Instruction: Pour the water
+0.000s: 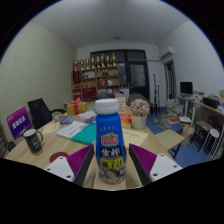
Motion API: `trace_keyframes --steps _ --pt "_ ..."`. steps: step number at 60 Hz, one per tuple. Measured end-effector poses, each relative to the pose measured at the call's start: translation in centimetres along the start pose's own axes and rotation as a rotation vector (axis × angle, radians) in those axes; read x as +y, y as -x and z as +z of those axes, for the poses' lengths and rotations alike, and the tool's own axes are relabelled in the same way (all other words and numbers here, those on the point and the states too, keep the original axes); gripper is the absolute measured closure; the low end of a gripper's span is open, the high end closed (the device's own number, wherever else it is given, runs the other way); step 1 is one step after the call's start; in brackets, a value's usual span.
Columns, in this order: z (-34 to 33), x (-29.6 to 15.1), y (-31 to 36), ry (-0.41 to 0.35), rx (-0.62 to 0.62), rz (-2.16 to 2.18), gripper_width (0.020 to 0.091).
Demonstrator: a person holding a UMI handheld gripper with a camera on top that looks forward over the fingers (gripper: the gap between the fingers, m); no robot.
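A plastic bottle (108, 140) with a white cap and a blue label with a colourful band stands upright on the wooden table (55, 152). It sits between the fingers of my gripper (109, 170), which is open. A narrow gap shows between the bottle and each purple pad (84, 164). A black mug (34, 140) stands on the table to the left of the fingers.
Beyond the bottle lie papers (72, 129), a teal mat (87, 133) and a small pale container (138, 120). A purple screen (18, 122) stands at the far left. Chairs, desks and a shelf (92, 75) fill the room behind.
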State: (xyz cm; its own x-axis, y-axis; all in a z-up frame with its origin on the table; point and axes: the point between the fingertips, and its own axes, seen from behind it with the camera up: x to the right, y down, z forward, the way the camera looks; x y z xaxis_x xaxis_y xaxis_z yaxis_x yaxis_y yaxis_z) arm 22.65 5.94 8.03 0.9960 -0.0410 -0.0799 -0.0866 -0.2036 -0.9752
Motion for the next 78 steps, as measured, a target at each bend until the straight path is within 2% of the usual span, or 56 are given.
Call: trace_keyframes --steps 6,10,14,16,20,24,25,26,28,29,34,49,59,63,71,78 --pt "2.9 -0.6 0.4 -0.030 0.011 -0.022 0.0306" --pt "4.0 0.2 0.5 -0.014 0.007 -0.040 0.0512" --pt "4.3 -0.3 0.6 -0.064 0.027 -0.036 0.0532" --pt "4.3 -0.2 0.6 -0.060 0.032 -0.043 0.0556" --pt "4.2 -0.2 0.4 -0.037 0.040 -0.033 0.0559" --pt "4.7 0.0 0.4 -0.011 0.050 -0.017 0.0604" --pt "4.7 0.1 0.4 0.001 0.051 -0.018 0.0594" --pt "4.8 0.2 0.5 0.012 0.051 -0.021 0.0633" --pt "4.9 0.2 0.6 0.036 0.056 -0.030 0.0631" --pt "4.9 0.1 0.7 0.046 0.058 -0.038 0.0653" --pt "4.0 -1.2 1.3 0.070 0.066 -0.095 0.0653" --pt "2.8 -12.2 10.2 0.012 0.071 -0.637 0.0655" --pt "4.4 -13.2 19.0 0.012 0.127 -1.276 0.0657" --pt "5.1 -11.9 22.1 0.011 0.129 -1.528 0.0657" --pt "7.0 -8.9 25.1 0.113 0.124 -1.849 0.0652" --pt "7.2 -9.6 26.7 0.109 0.158 -2.104 0.0656"
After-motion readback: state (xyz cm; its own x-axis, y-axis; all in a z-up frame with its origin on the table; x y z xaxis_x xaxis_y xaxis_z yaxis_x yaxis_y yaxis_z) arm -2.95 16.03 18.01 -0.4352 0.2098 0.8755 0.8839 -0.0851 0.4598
